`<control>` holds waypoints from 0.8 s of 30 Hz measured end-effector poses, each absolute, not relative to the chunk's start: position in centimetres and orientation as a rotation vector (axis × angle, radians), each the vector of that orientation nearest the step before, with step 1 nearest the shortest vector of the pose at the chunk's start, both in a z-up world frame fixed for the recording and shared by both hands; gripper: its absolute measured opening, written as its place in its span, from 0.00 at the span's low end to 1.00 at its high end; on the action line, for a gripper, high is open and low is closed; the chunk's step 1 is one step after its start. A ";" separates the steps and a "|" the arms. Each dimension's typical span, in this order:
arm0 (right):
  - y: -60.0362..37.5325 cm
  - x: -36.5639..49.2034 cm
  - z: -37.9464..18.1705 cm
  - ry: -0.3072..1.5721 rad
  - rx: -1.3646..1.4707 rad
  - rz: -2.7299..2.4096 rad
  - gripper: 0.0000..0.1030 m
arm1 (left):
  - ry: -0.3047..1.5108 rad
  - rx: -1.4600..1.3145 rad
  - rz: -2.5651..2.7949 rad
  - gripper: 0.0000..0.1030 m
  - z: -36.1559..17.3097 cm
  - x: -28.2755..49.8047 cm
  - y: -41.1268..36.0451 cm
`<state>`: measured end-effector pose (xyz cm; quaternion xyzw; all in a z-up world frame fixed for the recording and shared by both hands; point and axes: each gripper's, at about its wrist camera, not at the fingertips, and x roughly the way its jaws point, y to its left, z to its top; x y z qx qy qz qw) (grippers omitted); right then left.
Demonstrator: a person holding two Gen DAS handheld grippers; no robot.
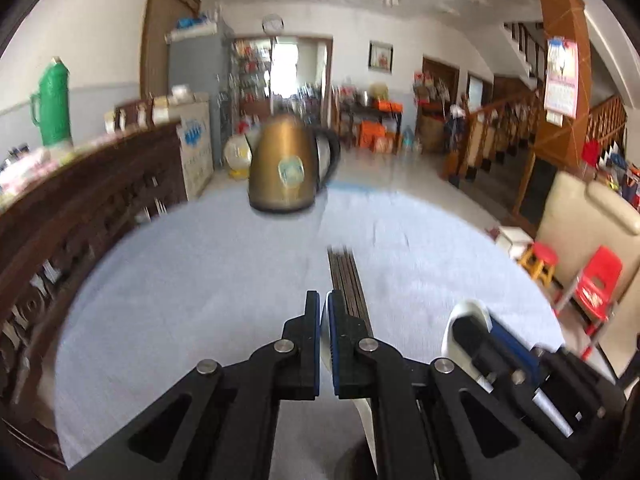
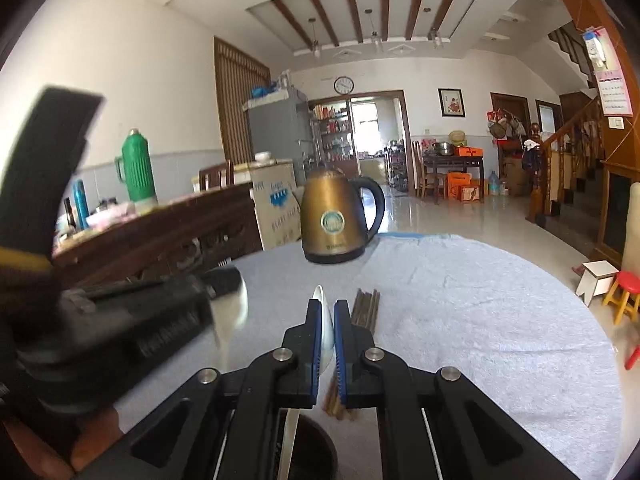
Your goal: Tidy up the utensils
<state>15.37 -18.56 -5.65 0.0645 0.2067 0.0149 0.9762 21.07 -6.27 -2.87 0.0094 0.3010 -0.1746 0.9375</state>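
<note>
A bundle of dark chopsticks (image 1: 345,276) lies on the light blue tablecloth (image 1: 200,280). In the left wrist view my left gripper (image 1: 323,300) is shut, with something white seen between the pads low down; what it is cannot be told. The right gripper (image 1: 476,320) shows at the right, holding a white spoon (image 1: 466,312). In the right wrist view my right gripper (image 2: 327,308) is shut on the white spoon (image 2: 320,296), above a dark round holder (image 2: 312,448). The chopsticks (image 2: 366,308) lie just right of it. The left gripper (image 2: 224,280) is blurred at the left.
A brass-coloured electric kettle (image 1: 286,168) stands at the table's far side, also in the right wrist view (image 2: 334,216). A dark wooden sideboard (image 1: 80,200) with a green thermos (image 1: 54,104) runs along the left. Red stool and chair (image 1: 596,280) stand right of the table.
</note>
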 end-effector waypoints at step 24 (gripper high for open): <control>-20.0 10.8 -5.2 0.530 0.237 0.179 0.23 | 0.754 -0.105 -0.362 0.30 -3.8 20.7 -0.7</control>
